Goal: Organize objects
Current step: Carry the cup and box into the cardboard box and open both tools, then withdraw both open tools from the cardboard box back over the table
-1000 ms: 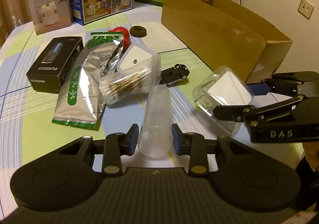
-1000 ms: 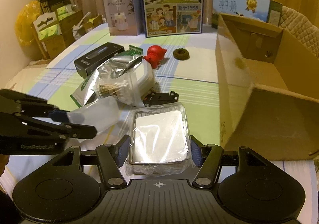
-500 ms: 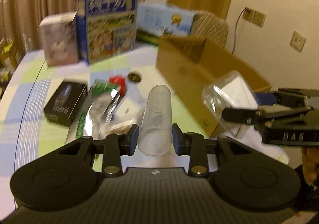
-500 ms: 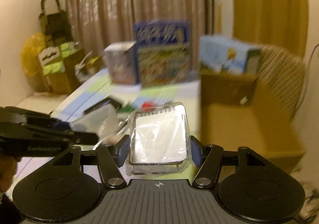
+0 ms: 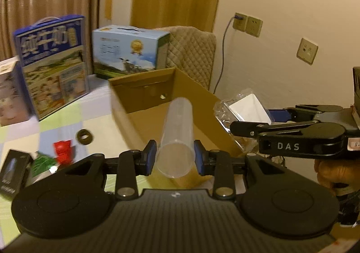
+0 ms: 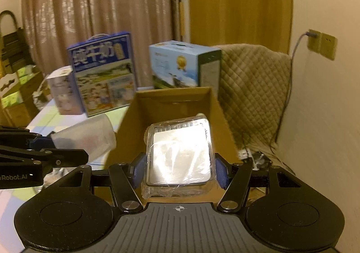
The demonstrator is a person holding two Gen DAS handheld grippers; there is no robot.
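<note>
The left claw is clamped on a clear plastic tube, the right claw on a glossy flat square pack; both tilt downward above the open cardboard box.

1. Left tool: blue pads pressed on the near end of a clear plastic tube, which points away over the open cardboard box.
2. Right tool, right of the box, clamps a clear wrapped packet above the box's right wall; a hand grips its handle.
3. Behind the box: two printed milk cartons, blurred.
4. Left of the box, on the surface: brown ring, red object, black box.
</note>
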